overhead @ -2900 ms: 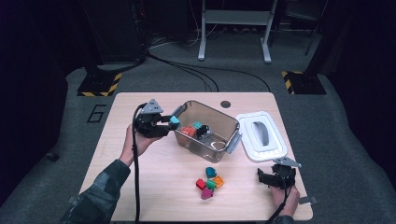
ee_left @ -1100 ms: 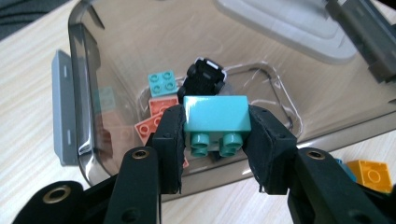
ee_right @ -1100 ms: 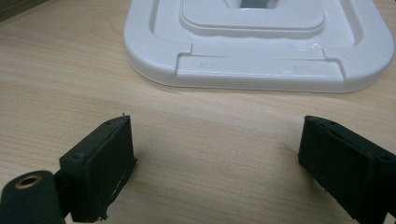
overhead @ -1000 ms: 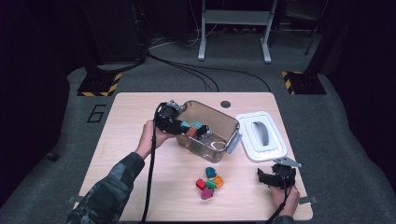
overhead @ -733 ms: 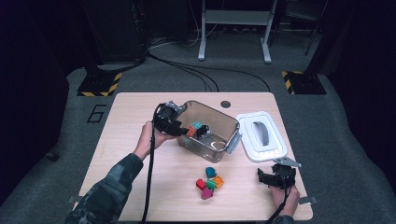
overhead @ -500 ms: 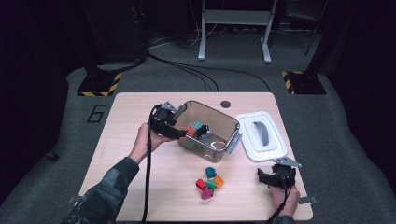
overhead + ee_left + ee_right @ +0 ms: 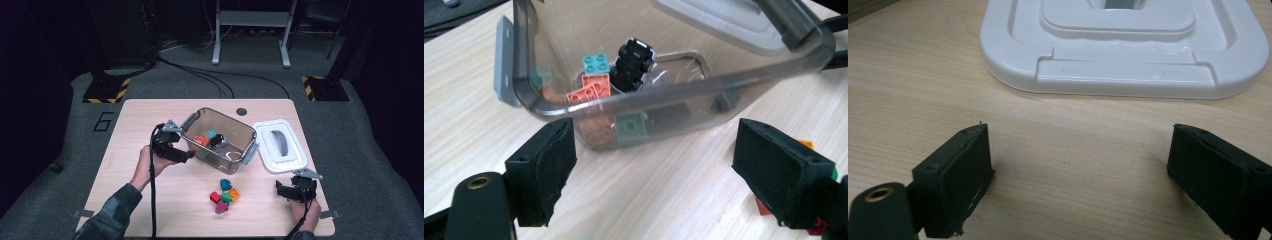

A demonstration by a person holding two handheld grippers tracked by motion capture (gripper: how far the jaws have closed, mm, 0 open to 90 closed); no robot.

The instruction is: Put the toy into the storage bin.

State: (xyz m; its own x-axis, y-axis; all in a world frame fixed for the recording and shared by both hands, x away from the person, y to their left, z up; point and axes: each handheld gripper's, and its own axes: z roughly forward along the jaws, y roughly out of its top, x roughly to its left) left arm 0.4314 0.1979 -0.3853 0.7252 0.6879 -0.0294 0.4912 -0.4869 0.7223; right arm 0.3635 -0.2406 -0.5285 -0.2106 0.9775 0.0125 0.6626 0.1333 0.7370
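Two hand-held grippers work at a wooden table, and the clear plastic bin near its middle serves as the landmark. Just off the bin's left wall, the left gripper points toward it; its jaws have just been opening and now stand released, with nothing between them. In the left gripper view, its two black pads frame bare tabletop, and the bin's near wall lies a little beyond them. Inside the bin, a black toy car rests against a teal brick and a salmon-orange brick; in the left gripper view the car sits tilted on its side next to those bricks, near the bin's left end. On the person's side of the bin, a small cluster of loose bricks, teal, orange, red, green and magenta, lies on the table. To the right of the bin, touching its right latch, the white lid lies flat with its grey handle up. Well to the right of the bin and nearer the person, just past the lid's near edge, the right gripper sits low over the table, its jaws spread wide and empty. In the right gripper view, only bare wood lies between its pads, with the lid's edge beyond.
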